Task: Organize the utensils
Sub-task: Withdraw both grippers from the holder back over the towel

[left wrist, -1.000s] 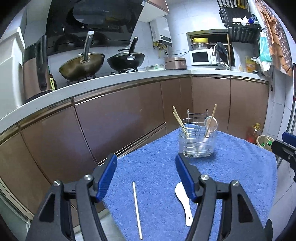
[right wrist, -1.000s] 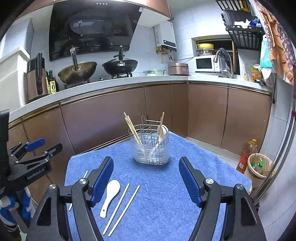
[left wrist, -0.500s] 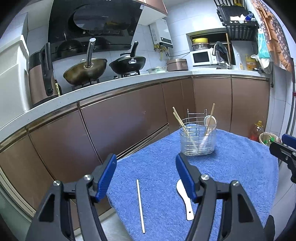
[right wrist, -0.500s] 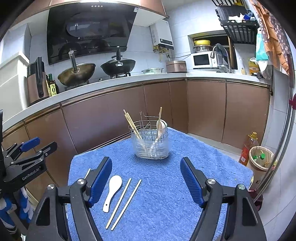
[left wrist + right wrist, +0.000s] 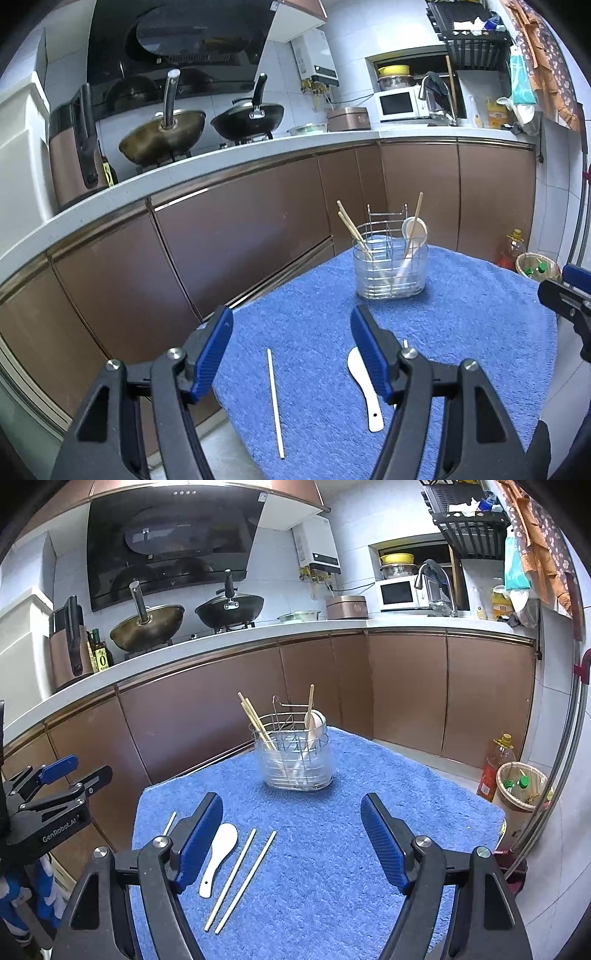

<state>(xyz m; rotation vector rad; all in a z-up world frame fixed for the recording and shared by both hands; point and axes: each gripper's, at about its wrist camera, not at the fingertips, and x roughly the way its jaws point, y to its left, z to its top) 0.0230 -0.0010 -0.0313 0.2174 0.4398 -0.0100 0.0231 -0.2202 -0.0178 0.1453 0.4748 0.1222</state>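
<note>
"GenRobot.AI" on left tongs (image 5: 55,775); "0" on bottle (image 5: 101,657).

A towel (image 5: 332,849) covers the table, and the caddy (image 5: 295,764) stands on it toward the far side, nearest the cabinets (image 5: 406,686). In the caddy, chopsticks (image 5: 255,720) lean left – a spoon (image 5: 316,723) sits at its right. On the near left of the towel lies a paddle (image 5: 219,853); just right of it, two chopsticks (image 5: 243,878) lie side by side, and a lone stick (image 5: 275,402) lies left of the paddle. Behind the cabinets' counter (image 5: 221,642) sit two woks (image 5: 147,627) at left, a microwave (image 5: 397,594) at right – a bin (image 5: 522,790) stands on the floor, right of the table
</note>
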